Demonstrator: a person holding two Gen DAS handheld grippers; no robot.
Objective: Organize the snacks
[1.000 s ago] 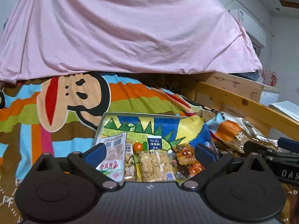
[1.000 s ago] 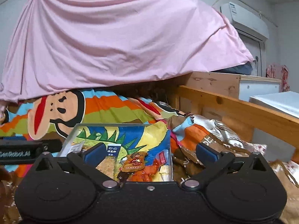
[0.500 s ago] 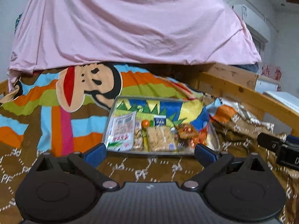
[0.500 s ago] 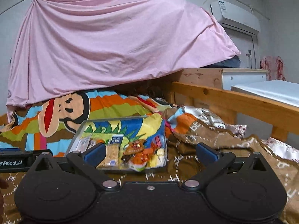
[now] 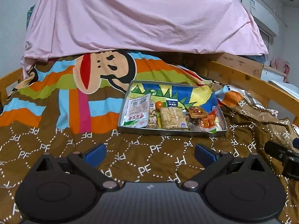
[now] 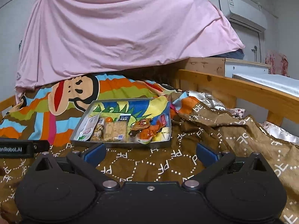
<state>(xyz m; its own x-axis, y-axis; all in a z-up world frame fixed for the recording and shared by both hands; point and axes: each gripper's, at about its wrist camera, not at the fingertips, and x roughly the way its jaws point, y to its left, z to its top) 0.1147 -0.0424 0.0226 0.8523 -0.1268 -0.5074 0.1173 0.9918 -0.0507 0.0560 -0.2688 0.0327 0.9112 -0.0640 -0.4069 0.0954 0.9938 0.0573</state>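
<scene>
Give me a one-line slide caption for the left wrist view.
Open left claw hovers over a brown patterned blanket, facing a metal tray packed with snacks.

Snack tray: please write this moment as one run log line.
stage: snacks lie in tray | left claw: open, empty, short of tray | right claw: open, empty, short of tray | tray on blanket

Under me lies a brown quilt (image 5: 142, 160) with dotted "PF" lettering. At twelve o'clock a pink sheet (image 5: 142, 16) drapes over it, a cartoon monkey face (image 5: 101, 71) just below. At two o'clock I see a wooden bed rail (image 6: 243, 91) and an air conditioner (image 6: 241, 9).
</scene>
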